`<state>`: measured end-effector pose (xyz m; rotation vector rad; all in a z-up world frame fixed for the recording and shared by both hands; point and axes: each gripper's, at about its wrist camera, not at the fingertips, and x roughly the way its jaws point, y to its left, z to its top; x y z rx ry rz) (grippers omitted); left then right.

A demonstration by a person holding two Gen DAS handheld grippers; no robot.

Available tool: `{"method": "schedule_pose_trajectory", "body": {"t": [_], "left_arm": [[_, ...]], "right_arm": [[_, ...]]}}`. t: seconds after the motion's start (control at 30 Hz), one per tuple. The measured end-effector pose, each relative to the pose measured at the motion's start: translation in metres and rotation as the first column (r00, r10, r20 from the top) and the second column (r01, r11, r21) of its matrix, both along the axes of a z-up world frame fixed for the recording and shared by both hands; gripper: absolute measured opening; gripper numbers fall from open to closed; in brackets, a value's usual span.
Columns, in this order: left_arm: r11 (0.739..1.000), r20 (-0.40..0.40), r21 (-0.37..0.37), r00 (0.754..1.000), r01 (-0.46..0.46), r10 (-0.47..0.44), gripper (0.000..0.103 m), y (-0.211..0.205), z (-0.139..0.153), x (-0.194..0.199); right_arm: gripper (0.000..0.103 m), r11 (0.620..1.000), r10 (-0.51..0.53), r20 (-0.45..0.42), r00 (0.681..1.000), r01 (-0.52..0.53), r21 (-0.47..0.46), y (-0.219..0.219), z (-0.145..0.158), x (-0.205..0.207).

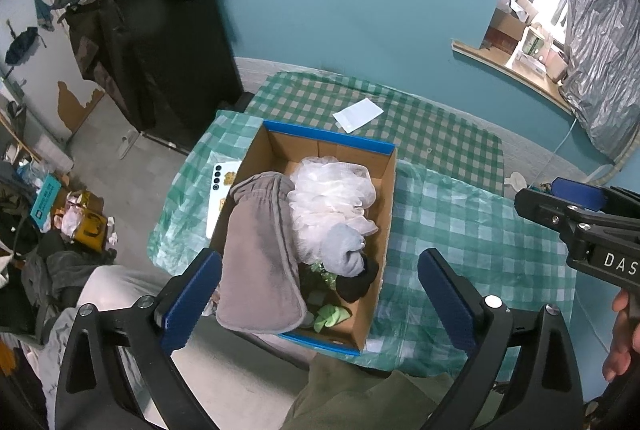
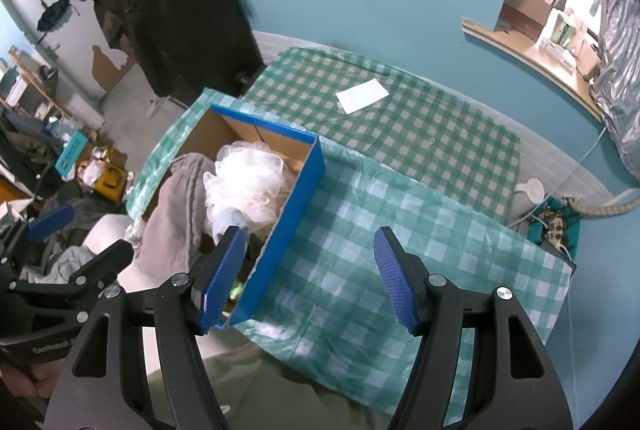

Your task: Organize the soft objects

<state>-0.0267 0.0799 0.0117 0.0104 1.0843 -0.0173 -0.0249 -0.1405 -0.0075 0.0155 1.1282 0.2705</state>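
Note:
A blue-rimmed cardboard box (image 1: 384, 190) stands on the green checked table (image 1: 472, 230). It holds a grey cloth (image 1: 260, 254) draped over its left wall, a white mesh puff (image 1: 332, 194), a pale blue sock (image 1: 344, 250), a black item (image 1: 360, 282) and a green item (image 1: 330, 316). My left gripper (image 1: 320, 302) is open and empty, above the box's near end. My right gripper (image 2: 312, 278) is open and empty, above the box's right wall (image 2: 288, 226); the puff (image 2: 244, 182) and cloth (image 2: 176, 214) show to its left.
A white envelope (image 1: 358, 115) lies on the far table. A white phone (image 1: 220, 190) lies left of the box. A dark covered rack (image 1: 152, 42) stands at the back left. Clutter covers the floor (image 1: 80, 222) on the left. Cables and a power strip (image 2: 554, 222) are at the right.

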Motion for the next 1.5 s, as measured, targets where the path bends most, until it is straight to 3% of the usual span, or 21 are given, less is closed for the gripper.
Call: {"method": "schedule_pose_trajectory", "body": {"t": [1.5], "left_arm": [[1.000,-0.019,0.021,1.000,0.009,-0.009,0.100,-0.002,-0.002,-0.009]], "right_arm": [[0.067,1.000,0.013,-0.002,1.000,-0.013,0.010,0.002,0.003,0.002]]}}
